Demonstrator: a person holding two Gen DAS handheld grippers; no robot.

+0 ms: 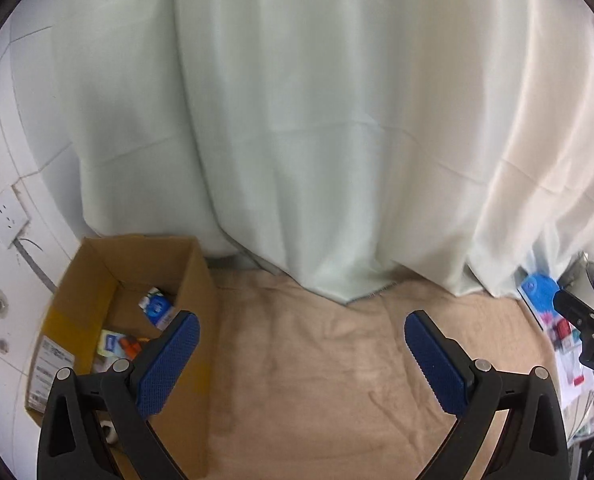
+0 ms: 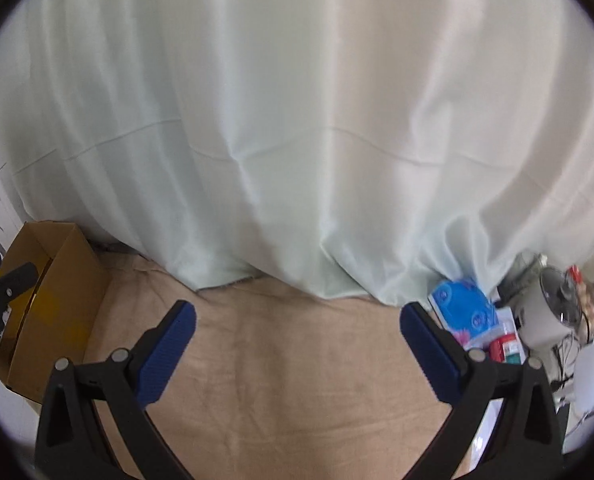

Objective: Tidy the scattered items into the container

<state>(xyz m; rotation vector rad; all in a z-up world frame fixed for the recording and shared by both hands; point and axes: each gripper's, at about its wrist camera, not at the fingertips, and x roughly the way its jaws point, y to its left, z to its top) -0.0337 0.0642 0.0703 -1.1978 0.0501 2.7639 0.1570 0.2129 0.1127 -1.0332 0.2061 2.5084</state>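
Note:
An open cardboard box stands at the left on a beige cloth; inside lie a blue-and-white packet and several other small colourful packets. The same cardboard box shows at the far left of the right wrist view. My left gripper is open and empty, its left finger overlapping the box's right wall. My right gripper is open and empty over bare cloth. The right gripper's fingers reach in at the left view's right edge. A blue-and-white packet lies beside the right gripper's right finger.
A pale curtain hangs down to the beige cloth along the back. A white wall with a socket is left of the box. At right sit a red tin, a grey appliance and cables.

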